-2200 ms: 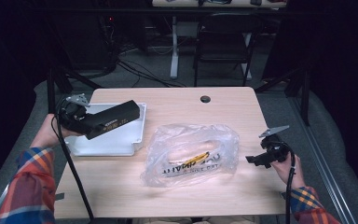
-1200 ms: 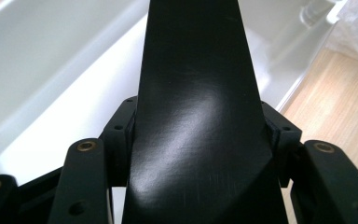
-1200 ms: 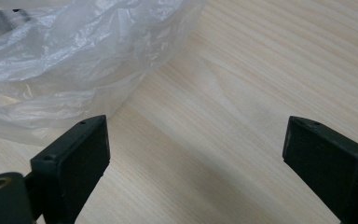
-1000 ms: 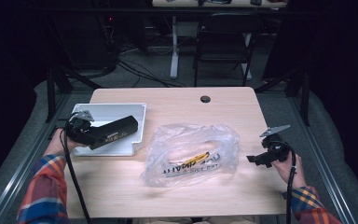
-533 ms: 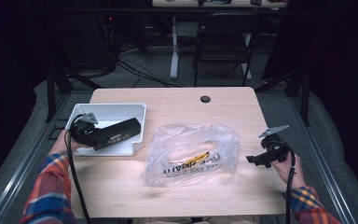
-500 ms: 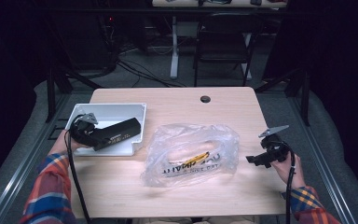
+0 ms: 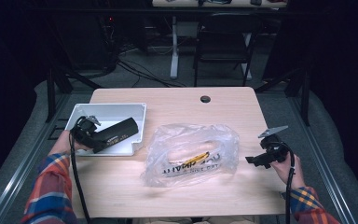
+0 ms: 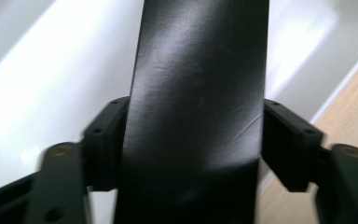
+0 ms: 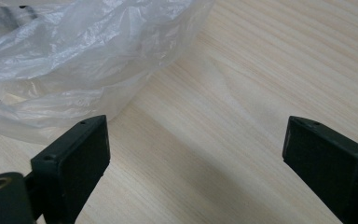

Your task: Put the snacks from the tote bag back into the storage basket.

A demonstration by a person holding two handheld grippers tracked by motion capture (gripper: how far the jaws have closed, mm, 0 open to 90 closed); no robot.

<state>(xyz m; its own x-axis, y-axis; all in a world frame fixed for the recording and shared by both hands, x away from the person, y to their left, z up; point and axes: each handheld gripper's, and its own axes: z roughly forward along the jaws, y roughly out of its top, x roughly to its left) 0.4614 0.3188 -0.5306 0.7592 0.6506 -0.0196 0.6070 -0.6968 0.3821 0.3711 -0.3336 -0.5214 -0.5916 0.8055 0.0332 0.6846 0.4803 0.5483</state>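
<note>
black box lies lengthwise between the left hand-held gripper jaws, just opening, over the white tray; right hand-held gripper gapes idle.

Dim dark surroundings, lit tabletop, blurred close-ups

Print on the clear plastic bag too small to read; black box's ends cut off.

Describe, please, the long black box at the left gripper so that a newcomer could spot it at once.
Start at the wooden table and find the white tray at its left side. The black box lies over the tray's near edge, between the jaws of the left gripper. It is the table's one long, dark, rigid thing; the plastic bag beside it is clear and crumpled.
</note>
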